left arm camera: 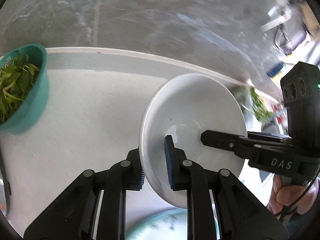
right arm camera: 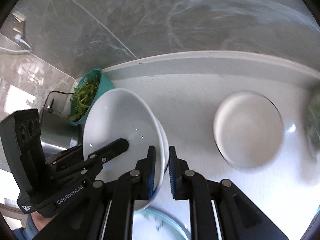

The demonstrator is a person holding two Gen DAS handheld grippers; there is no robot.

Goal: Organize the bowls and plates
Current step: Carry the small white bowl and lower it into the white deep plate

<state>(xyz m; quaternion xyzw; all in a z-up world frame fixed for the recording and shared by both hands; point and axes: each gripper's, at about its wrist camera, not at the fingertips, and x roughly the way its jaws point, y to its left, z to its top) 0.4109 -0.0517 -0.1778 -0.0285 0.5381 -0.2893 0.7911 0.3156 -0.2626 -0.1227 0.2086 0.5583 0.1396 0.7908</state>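
I count two grippers: my left gripper [left arm camera: 155, 163] and my right gripper [right arm camera: 161, 172]. Both pinch one white bowl [right arm camera: 122, 124]. One stack of white plates [right arm camera: 249, 129] lies ahead and right of my right gripper. One teal colander [left arm camera: 30, 92] of greens sits far left. One pale green plate [right arm camera: 160, 225] lies beneath.

White bowl [right arm camera: 120, 124] between both grippers' fingers [right arm camera: 152, 172], above white counter [right arm camera: 190, 92].
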